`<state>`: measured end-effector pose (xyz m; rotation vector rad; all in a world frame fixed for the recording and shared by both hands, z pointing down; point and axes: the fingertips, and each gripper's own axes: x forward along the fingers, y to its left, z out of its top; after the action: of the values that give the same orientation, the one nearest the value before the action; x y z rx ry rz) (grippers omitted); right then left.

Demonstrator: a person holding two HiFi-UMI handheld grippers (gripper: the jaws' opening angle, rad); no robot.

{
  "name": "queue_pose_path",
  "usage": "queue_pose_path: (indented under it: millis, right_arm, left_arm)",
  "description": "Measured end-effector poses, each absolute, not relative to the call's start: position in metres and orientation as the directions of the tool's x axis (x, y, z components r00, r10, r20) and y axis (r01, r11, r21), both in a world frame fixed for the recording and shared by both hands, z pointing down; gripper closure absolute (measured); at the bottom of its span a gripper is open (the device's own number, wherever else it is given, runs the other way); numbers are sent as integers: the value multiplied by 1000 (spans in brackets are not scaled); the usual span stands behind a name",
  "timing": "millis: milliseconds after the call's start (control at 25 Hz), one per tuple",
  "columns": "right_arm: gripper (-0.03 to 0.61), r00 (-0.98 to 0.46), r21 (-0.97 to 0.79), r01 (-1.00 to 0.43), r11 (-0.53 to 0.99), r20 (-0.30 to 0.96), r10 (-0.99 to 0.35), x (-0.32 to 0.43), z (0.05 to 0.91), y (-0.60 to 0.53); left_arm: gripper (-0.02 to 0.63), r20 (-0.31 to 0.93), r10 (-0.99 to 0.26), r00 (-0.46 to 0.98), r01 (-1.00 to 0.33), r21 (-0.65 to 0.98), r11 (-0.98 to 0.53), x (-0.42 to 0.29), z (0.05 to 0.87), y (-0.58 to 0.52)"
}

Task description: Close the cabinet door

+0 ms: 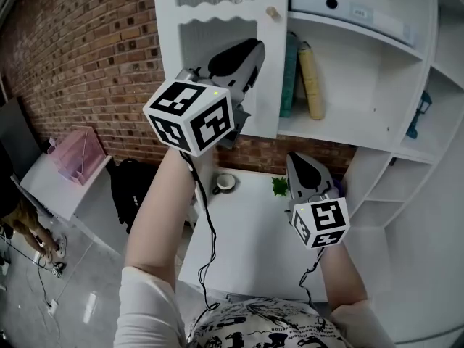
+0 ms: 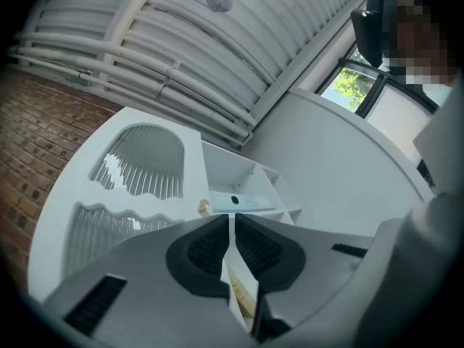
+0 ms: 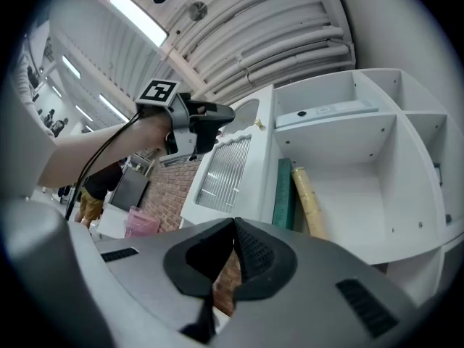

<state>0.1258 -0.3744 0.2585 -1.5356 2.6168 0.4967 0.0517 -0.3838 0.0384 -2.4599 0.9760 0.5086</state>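
Note:
The white cabinet door with ribbed glass panes stands open, and a small wooden knob sits near its free edge. My left gripper is raised in front of the door's outer face, left of the knob. In the left gripper view the door and knob lie just beyond the left gripper; its jaws are shut to a thin slit with nothing held. My right gripper hangs lower, below the shelves, shut and empty. The right gripper view shows the right gripper, the door and the left gripper.
Inside the cabinet a green book and a yellow roll stand on a shelf, with a white box on the shelf above. Below is a white table with a cup and a small plant. A brick wall lies to the left.

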Motion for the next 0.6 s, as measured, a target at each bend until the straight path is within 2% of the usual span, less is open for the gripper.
queue_pose_path:
  millis: [280, 600]
  right_arm:
    - [563, -445, 220, -888, 404, -188, -876, 93, 276, -357]
    - [563, -372, 187, -922, 339, -182, -910, 63, 306, -343]
  left_arm:
    - [600, -394, -588, 706, -705, -317, -635, 10, 112, -374]
    - [600, -297, -558, 775, -628, -259, -734, -22, 207, -353]
